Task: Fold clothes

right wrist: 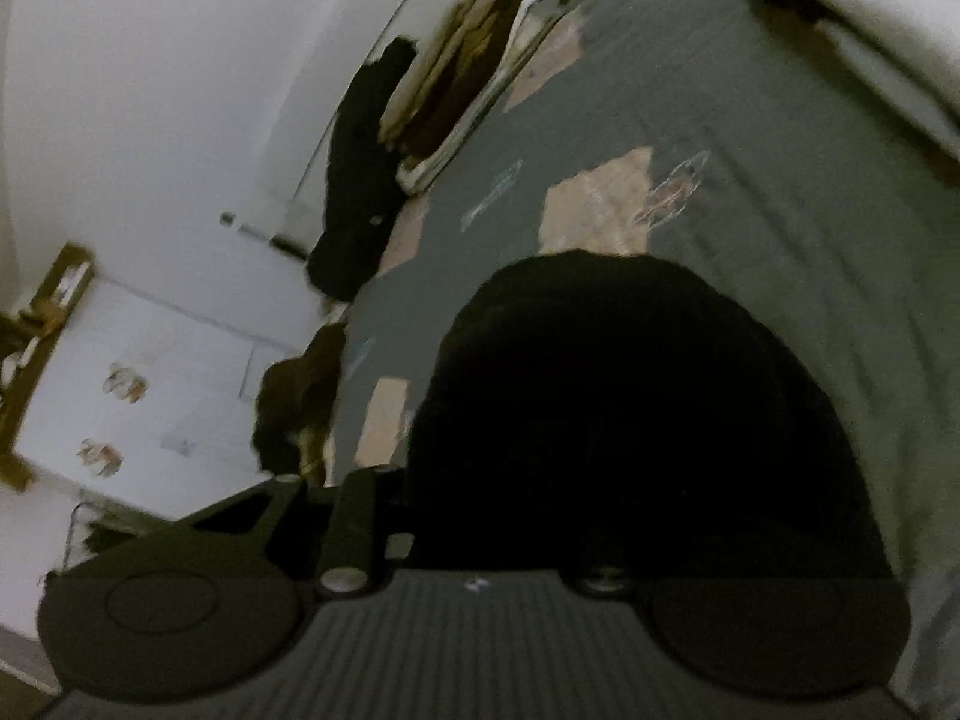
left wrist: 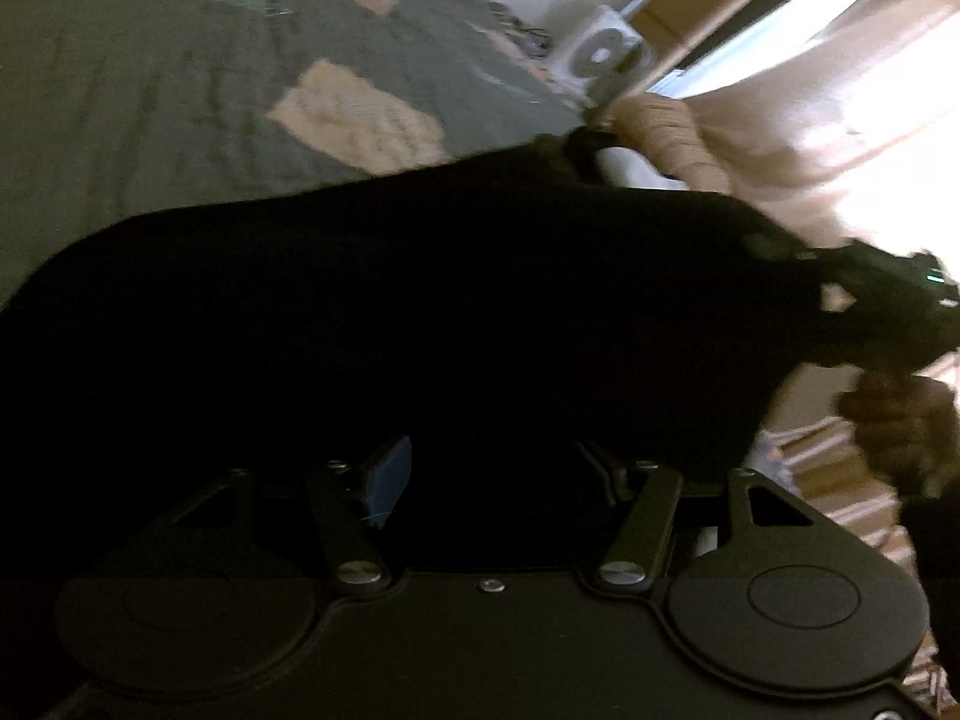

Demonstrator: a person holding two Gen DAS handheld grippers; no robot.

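Note:
A black garment (left wrist: pixel 420 312) stretches across the left wrist view, above a grey bedspread (left wrist: pixel 150 108). Its near part drapes over my left gripper (left wrist: pixel 492 474); one blue pad (left wrist: pixel 390 474) shows, and the jaws stand apart with dark cloth hiding the tips. At the right edge my right gripper (left wrist: pixel 840 276) pinches the garment's far edge and pulls it taut, with a hand (left wrist: pixel 894 420) below it. In the right wrist view the black garment (right wrist: pixel 630 408) hangs as a rounded mass over my right gripper (right wrist: pixel 492 492), hiding its tips.
The grey bedspread (right wrist: pixel 780 210) has beige patches (right wrist: pixel 600 204). A pile of clothes (right wrist: pixel 474 72) and another dark garment (right wrist: pixel 360 180) lie at its far edge, a white pillow (right wrist: pixel 870 18) at the corner. A white fan (left wrist: pixel 600 54) stands beyond the bed.

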